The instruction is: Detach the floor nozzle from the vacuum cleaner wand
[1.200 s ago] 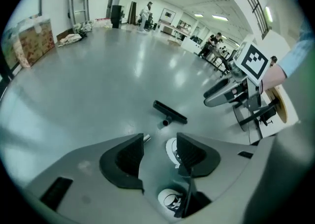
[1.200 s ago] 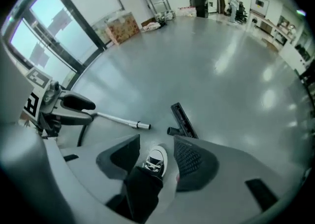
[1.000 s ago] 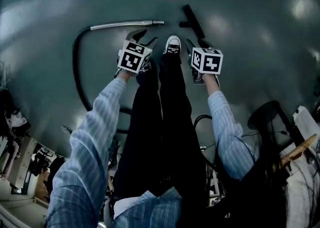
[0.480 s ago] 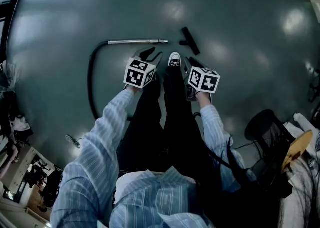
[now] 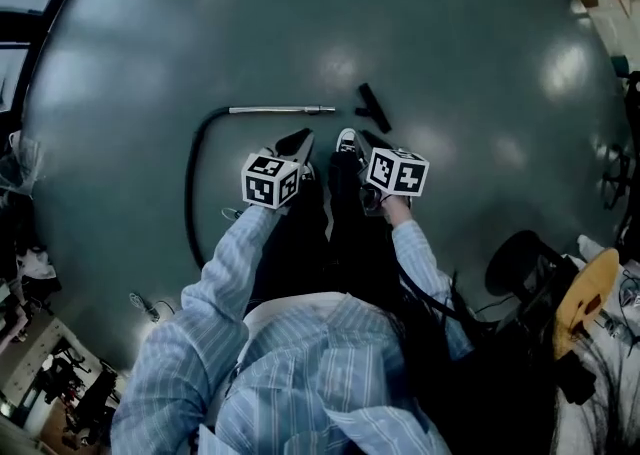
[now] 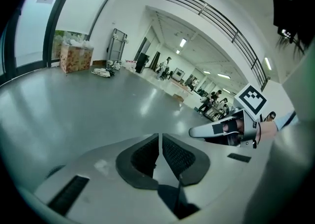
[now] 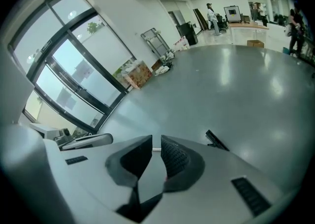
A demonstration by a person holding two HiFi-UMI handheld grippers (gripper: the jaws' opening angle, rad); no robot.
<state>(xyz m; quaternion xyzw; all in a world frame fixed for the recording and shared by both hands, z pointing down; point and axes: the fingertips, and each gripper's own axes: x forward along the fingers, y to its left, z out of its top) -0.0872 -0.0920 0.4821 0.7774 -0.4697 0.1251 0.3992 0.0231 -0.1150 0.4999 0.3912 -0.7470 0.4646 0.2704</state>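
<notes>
Hiding: the hose curves away from the wand and slips behind the left sleeve, so its far end is covered.
Nozzle: detached, it lies on the floor just past the wand's tip and apart from it. The right gripper view shows only a dark sliver of it.
Left gripper: held above the floor. Its fingers have just been closing and are all but together, with nothing between them.
Right gripper: likewise nearly closed, with a slim empty slit. It is hard to pick out against the dark trousers in the head view.
Writing: the cubes carry black-and-white square markers. Print on the box is too small to read.
</notes>
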